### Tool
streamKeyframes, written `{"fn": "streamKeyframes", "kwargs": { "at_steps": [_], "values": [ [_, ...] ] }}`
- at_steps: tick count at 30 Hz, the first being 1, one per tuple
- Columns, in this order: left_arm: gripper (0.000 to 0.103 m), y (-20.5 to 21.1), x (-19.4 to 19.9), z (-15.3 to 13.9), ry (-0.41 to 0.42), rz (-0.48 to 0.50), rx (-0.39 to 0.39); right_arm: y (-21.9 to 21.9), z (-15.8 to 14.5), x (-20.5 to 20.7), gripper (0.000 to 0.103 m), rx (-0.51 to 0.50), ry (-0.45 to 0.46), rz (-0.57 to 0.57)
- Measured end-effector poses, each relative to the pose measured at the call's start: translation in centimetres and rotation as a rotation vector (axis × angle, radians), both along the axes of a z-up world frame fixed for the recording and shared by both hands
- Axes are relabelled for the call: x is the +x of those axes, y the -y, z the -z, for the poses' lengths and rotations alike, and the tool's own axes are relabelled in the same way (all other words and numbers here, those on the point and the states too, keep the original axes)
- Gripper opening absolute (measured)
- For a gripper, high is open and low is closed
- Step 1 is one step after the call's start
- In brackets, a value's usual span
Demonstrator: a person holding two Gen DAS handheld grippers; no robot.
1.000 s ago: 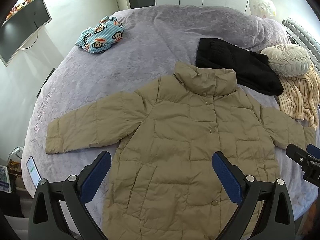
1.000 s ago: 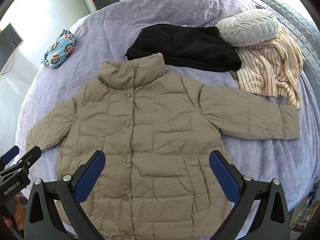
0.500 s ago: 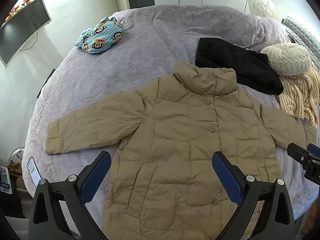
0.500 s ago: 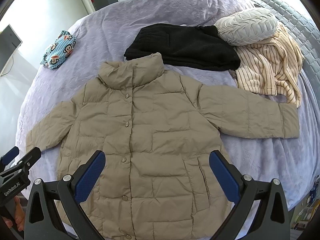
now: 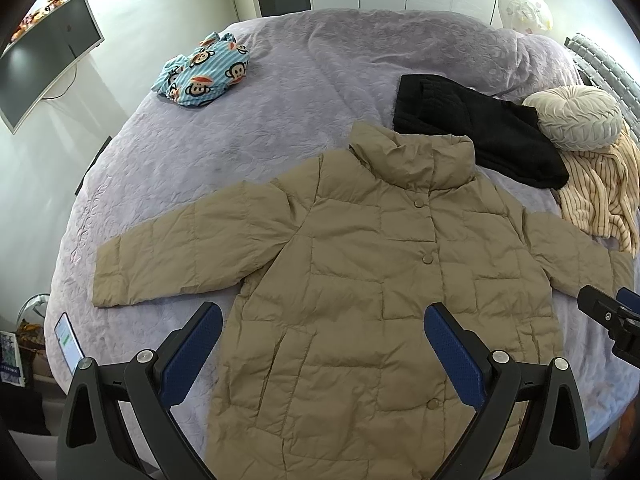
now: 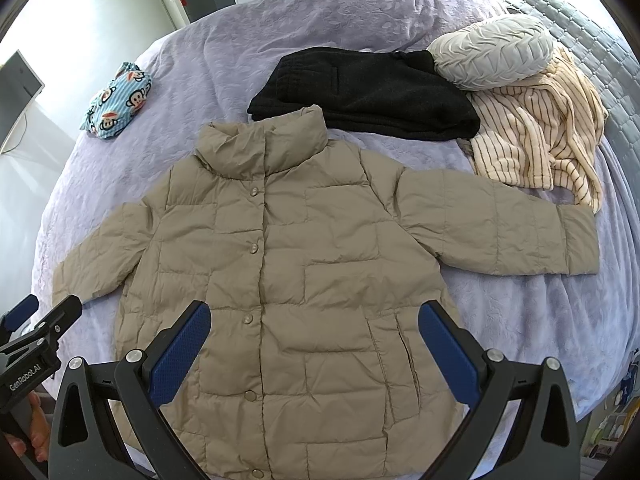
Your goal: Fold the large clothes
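Right view edged nearer, tan jacket point(image 6: 296, 264) unmoved, flat, both tongs point(image 5: 322, 344) point(image 6: 314, 340) spread

A quilted tan jacket point(image 5: 360, 280) with a faint sheen lay on an embossed lilac bedspread point(image 5: 300, 92), beside a matt black knit point(image 6: 368, 92) and pleated cushion point(image 6: 492, 52).

I count four garments on the bed point(image 5: 320, 80): one tan puffer jacket point(image 5: 360, 280), one black knit point(image 5: 472, 136), one cream striped top point(image 5: 596, 196), one blue monkey-print bundle point(image 5: 202, 76). One round pleated cushion point(image 5: 576, 122). One phone point(image 5: 68, 342) at the bed's left edge.
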State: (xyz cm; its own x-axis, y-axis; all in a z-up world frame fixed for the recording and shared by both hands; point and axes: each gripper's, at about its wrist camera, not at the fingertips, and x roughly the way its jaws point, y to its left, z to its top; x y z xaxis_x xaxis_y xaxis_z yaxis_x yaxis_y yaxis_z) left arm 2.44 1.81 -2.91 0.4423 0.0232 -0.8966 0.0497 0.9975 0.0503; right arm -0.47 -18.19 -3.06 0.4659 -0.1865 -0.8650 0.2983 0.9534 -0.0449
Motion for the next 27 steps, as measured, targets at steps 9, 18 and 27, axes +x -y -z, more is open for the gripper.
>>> {"fn": "streamKeyframes", "kwargs": {
  "at_steps": [9, 18, 27],
  "values": [
    [0.101, -0.3, -0.1, 0.3, -0.002, -0.004, -0.001, 0.2, 0.0, -0.1, 0.103, 0.005, -0.001, 0.002],
    [0.101, -0.8, -0.2, 0.3, 0.001, -0.007, -0.012, 0.3, 0.2, -0.4, 0.103, 0.015, -0.004, 0.013],
    [0.101, -1.1, -0.3, 0.1, 0.000, -0.014, -0.024, -0.2, 0.4, -0.4, 0.103, 0.019, -0.016, 0.020]
  ]
}}
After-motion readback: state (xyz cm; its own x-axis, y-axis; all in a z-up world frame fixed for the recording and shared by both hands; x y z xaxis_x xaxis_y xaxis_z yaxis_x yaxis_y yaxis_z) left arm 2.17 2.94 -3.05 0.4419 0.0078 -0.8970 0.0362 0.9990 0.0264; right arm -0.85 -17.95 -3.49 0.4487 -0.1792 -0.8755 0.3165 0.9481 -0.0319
